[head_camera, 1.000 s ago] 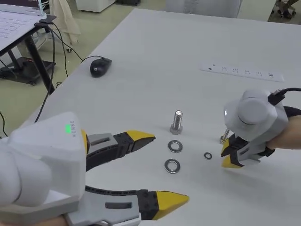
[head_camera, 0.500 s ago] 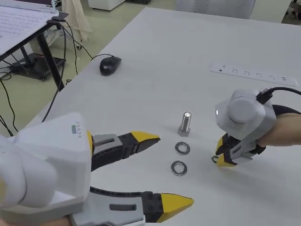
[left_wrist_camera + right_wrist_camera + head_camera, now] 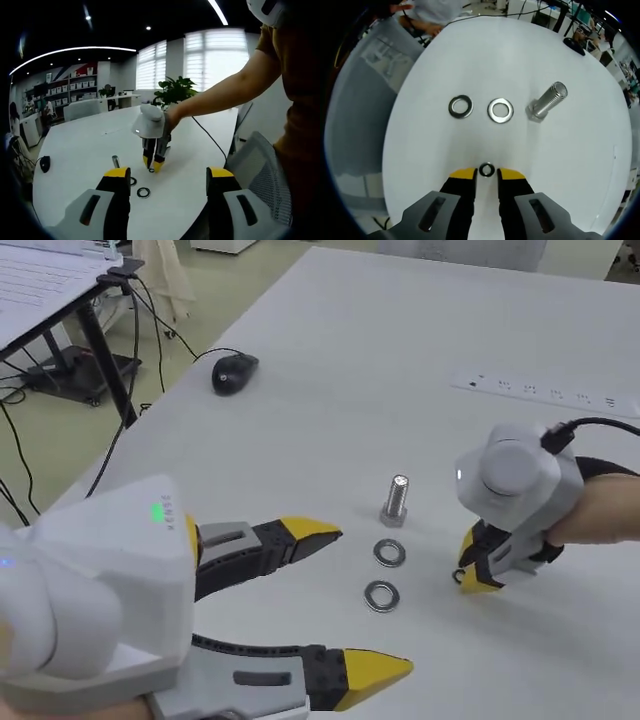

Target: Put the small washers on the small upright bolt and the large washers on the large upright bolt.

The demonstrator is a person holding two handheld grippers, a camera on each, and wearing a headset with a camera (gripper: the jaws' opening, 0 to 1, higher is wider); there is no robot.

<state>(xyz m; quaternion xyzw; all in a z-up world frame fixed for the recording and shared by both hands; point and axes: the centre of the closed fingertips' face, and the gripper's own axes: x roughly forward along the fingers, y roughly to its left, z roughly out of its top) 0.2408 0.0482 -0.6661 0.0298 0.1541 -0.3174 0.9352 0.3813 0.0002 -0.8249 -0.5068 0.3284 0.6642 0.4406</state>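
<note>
Right claw [image 3: 487, 173], nearly closed about the small washer [image 3: 486, 170] at lower centre on the tabletop [image 3: 470, 65], grip unclear, should pinch the light, slippery ring's rim; left claw [image 3: 169, 173] gapes empty

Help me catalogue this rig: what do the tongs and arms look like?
Both tongs have black jaws with yellow tips on blocky grey-white housings. The left tongs carry a green light; the right tongs a black cable. The person wears a brown short sleeve.
</note>
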